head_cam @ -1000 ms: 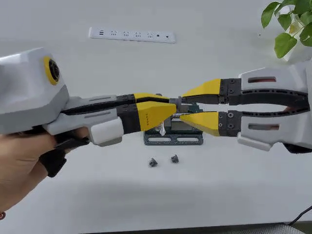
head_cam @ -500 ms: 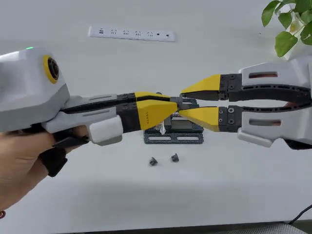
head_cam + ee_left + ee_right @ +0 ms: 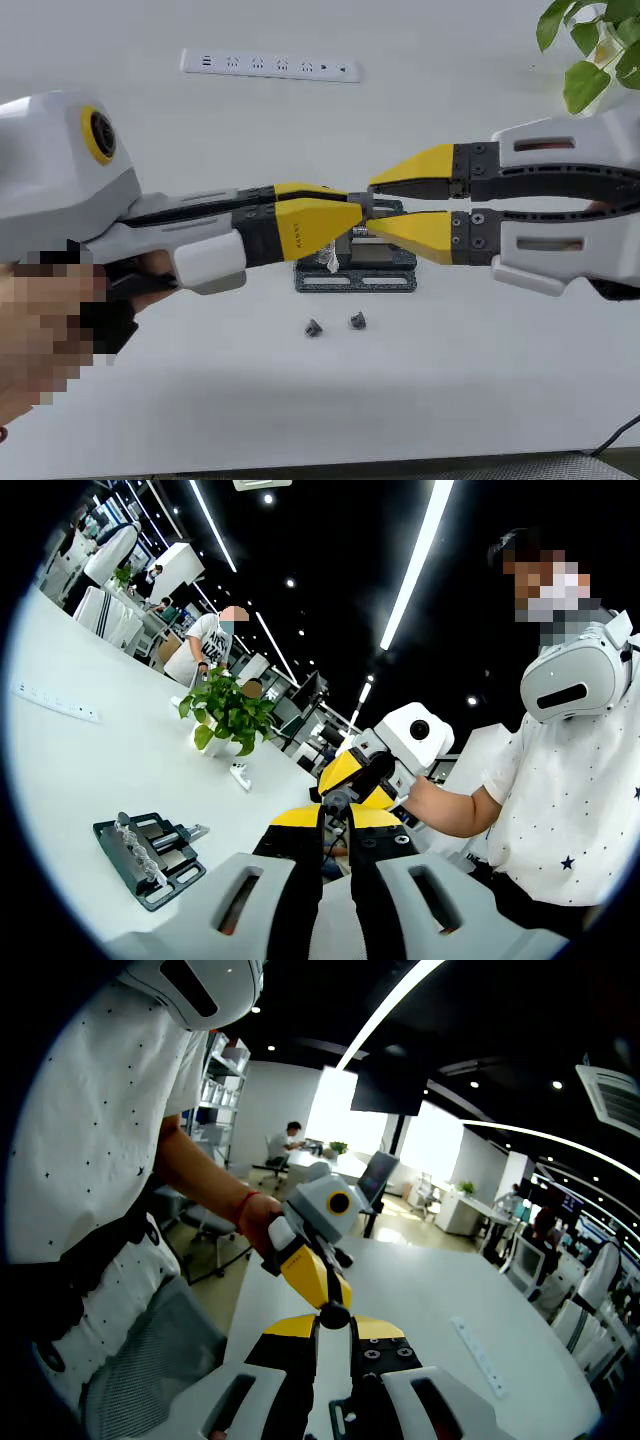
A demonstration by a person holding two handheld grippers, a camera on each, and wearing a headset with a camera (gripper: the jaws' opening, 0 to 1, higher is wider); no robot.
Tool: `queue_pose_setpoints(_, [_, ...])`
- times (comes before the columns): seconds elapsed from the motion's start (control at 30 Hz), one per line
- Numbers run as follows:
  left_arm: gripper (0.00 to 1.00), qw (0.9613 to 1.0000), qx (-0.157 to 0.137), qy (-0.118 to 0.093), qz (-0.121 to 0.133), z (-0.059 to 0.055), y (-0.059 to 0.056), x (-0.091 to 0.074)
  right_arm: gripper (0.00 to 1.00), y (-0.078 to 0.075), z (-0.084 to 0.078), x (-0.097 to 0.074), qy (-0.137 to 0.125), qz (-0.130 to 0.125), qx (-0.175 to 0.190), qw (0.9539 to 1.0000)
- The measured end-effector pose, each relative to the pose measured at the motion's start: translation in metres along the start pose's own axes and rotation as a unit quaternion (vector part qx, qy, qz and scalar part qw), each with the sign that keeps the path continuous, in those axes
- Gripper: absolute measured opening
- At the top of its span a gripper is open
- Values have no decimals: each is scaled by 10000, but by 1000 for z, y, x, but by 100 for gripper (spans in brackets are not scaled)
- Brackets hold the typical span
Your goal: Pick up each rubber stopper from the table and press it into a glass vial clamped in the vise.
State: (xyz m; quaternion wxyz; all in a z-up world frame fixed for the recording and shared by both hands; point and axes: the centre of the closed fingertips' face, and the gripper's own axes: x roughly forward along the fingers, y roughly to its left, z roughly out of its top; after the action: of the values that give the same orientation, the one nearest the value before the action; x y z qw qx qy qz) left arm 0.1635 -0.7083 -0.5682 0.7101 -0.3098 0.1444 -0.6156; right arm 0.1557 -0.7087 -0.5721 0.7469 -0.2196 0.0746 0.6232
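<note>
Meeting tip to tip at centre of the head view: left gripper [image 3: 358,212], jaws clenched on a dark rubber stopper [image 3: 368,208]; right gripper [image 3: 368,206], jaws slightly parted around it, grip not determinable. Vise [image 3: 355,278] at their 6 o'clock, on the table [image 3: 450,380]; two loose stoppers [image 3: 314,329] at 6 o'clock of the vise.
Left gripper view: vise [image 3: 150,865] with glass vials [image 3: 130,836], 8 o'clock.
Right gripper view: stopper [image 3: 333,1314] between its tips.
</note>
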Motion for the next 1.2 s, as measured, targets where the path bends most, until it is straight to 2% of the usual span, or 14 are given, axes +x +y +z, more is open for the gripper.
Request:
queue_pose_setpoints(0.77, [5, 9998, -141, -12, -112, -2, -5, -1, 8, 4, 10, -1, -142, 103, 192, 9997])
queue_pose_setpoints(1.2, [4, 9997, -177, 14, -173, -1, -7, 1, 8, 3, 10, -3, -139, 134, 138, 9997])
